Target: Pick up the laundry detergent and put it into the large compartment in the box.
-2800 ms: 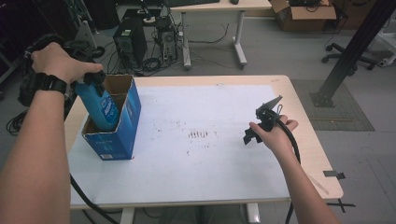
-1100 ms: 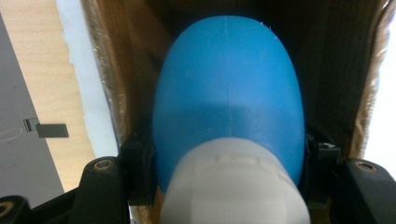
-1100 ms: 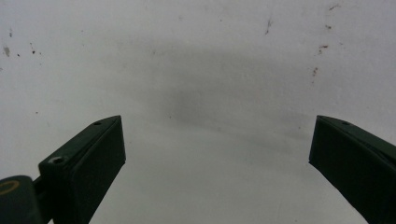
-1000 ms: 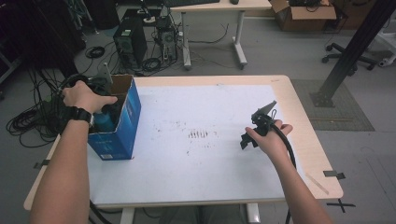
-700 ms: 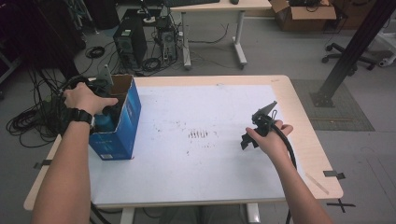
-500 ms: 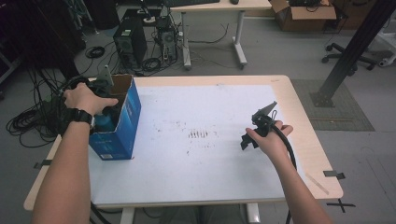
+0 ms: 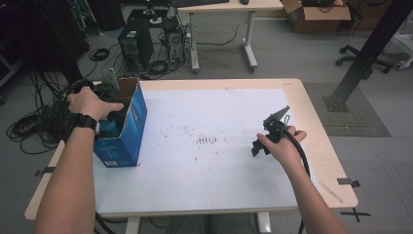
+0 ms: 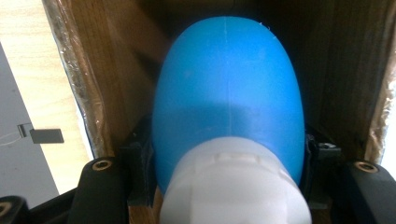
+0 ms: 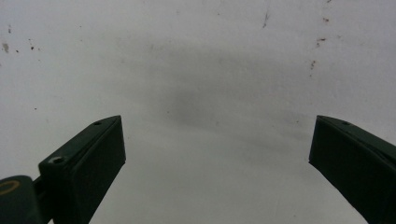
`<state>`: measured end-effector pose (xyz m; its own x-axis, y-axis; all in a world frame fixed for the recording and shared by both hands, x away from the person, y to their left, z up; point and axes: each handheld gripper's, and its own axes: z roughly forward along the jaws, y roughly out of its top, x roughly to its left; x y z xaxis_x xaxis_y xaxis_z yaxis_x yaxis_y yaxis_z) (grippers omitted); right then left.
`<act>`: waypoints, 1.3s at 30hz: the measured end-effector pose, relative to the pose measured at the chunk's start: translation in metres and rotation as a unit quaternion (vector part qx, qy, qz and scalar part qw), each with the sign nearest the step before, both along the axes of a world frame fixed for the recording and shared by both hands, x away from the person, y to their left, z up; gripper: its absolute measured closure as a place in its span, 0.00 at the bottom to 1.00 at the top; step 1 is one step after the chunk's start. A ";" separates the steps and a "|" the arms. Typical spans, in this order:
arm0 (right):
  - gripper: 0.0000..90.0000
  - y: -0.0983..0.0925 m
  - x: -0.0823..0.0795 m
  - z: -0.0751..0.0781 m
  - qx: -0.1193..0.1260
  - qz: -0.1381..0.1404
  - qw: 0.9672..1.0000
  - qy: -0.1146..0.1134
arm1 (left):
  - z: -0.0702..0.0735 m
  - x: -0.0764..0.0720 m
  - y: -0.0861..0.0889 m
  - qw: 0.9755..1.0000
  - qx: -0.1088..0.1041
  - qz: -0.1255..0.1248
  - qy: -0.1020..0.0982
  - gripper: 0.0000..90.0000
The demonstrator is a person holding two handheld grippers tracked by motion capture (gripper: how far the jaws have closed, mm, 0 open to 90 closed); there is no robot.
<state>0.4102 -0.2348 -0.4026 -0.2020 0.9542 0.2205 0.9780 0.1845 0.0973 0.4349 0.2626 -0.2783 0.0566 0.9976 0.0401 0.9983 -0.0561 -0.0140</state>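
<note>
A blue bottle (image 8: 226, 98) with a white cap (image 8: 233, 186) is pinched between the jaws of the left gripper (image 8: 226, 154), one jaw pressed against each side of it just above the cap. In the left gripper view the bottle is seen pointing down into an open cardboard box (image 8: 98, 79), with brown inner walls close on both sides of it. In the high view the box (image 7: 127, 127) is seen to be blue on the outside and is stood near the left edge of the table (image 7: 234, 195), on the white sheet that covers most of the tabletop. The left hand (image 7: 90, 102) is laid over the open top of the box, and a little of the blue bottle (image 7: 109, 129) is seen beneath it, inside the box.

The right gripper (image 7: 265, 139) is held in the right hand (image 7: 282, 146) above the right part of the table, well apart from the box. In the right gripper view its jaws are spread wide over the bare white sheet (image 9: 196, 93), and nothing is held between them. Small dark specks are scattered over the sheet. Whether the bottle's base is rested on the bottom of the box cannot be told.
</note>
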 end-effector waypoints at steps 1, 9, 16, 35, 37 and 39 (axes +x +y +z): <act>0.04 0.000 0.000 0.000 0.001 0.001 1.000 0.000 | 0.000 0.000 0.000 1.000 -0.002 -0.001 0.000 0.41; 0.04 0.000 -0.002 0.002 0.002 0.002 1.000 -0.003 | 0.007 -0.001 -0.002 1.000 -0.007 -0.004 -0.003 0.34; 0.04 0.001 -0.004 0.005 0.003 0.000 1.000 -0.004 | 0.026 -0.006 -0.003 1.000 -0.013 -0.003 -0.022 0.28; 0.04 -0.006 -0.008 0.015 0.008 0.000 1.000 -0.016 | 0.088 -0.010 -0.064 0.996 -0.022 -0.052 -0.071 0.21; 0.04 -0.007 -0.008 0.015 0.009 0.001 1.000 -0.016 | 0.090 -0.010 -0.076 0.995 -0.024 -0.061 -0.071 0.20; 0.04 -0.007 -0.009 0.015 0.010 0.003 1.000 -0.017 | 0.091 -0.010 -0.088 0.995 -0.023 -0.071 -0.071 0.19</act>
<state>0.4011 -0.2417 -0.3874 -0.2145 0.9487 0.2323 0.9731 0.1872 0.1342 0.4245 0.1751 -0.1875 0.1935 0.9810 0.0117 0.9722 -0.1933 0.1322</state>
